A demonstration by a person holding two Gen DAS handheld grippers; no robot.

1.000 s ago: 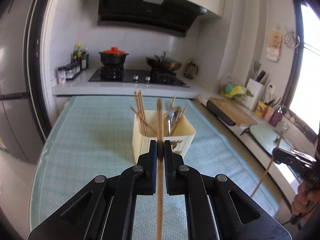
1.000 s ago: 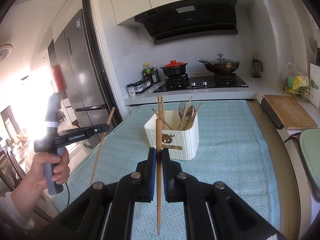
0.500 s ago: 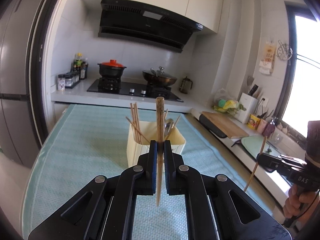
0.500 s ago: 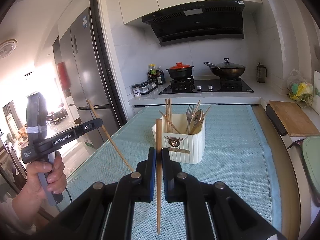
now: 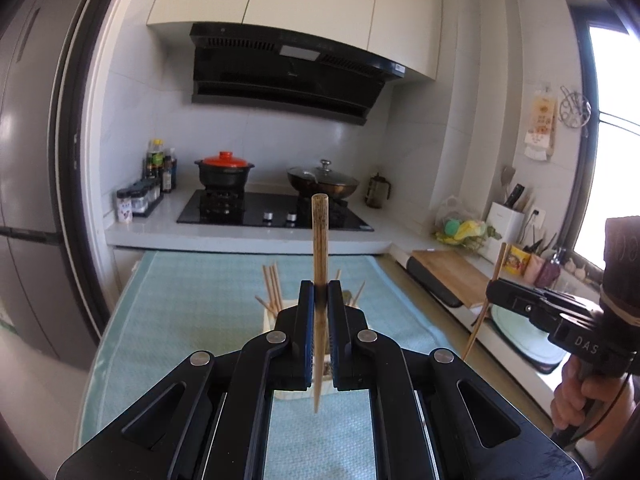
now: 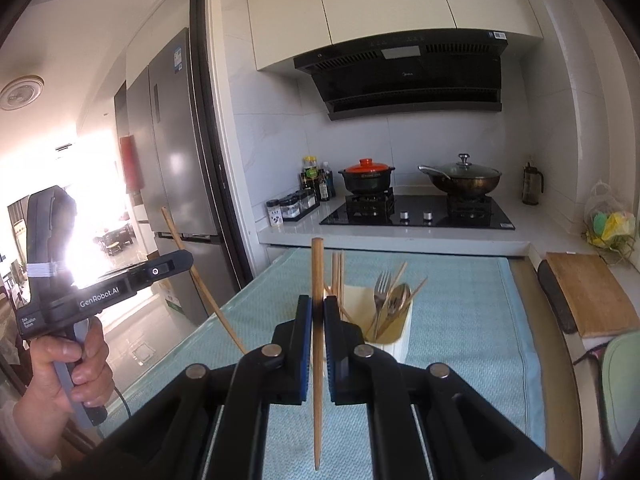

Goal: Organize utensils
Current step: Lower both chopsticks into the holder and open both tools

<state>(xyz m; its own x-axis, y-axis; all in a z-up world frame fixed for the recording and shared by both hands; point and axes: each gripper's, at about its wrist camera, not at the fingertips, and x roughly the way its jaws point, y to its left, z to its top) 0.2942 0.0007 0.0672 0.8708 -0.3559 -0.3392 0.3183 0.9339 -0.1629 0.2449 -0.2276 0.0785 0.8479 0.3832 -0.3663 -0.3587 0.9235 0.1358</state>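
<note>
My left gripper (image 5: 320, 292) is shut on an upright wooden chopstick (image 5: 320, 240), held above the teal mat (image 5: 192, 304). It hides most of the cream utensil holder (image 5: 267, 322), whose chopsticks (image 5: 272, 288) poke up. My right gripper (image 6: 318, 304) is shut on a second chopstick (image 6: 317, 272), also upright. Behind it stands the holder (image 6: 398, 344) with a fork (image 6: 382, 284), a spoon and several chopsticks. Each view shows the other gripper off to the side: the right gripper (image 5: 496, 288) with its chopstick (image 5: 482, 316), the left gripper (image 6: 182, 260) with its tilted chopstick (image 6: 204, 288).
A stove (image 6: 416, 212) with a red-lidded pot (image 6: 366, 178) and a wok (image 6: 464, 178) lies beyond the table. Spice jars (image 6: 292, 208) stand to its left, a cutting board (image 6: 592, 296) on the right counter, a fridge (image 6: 176, 152) at left. A hand (image 6: 76, 364) holds the left gripper.
Both grippers have risen, each still clamped on its chopstick. The holder now sits lower in both views and is mostly hidden in the left one. The left chopstick leans differently in the right view.
</note>
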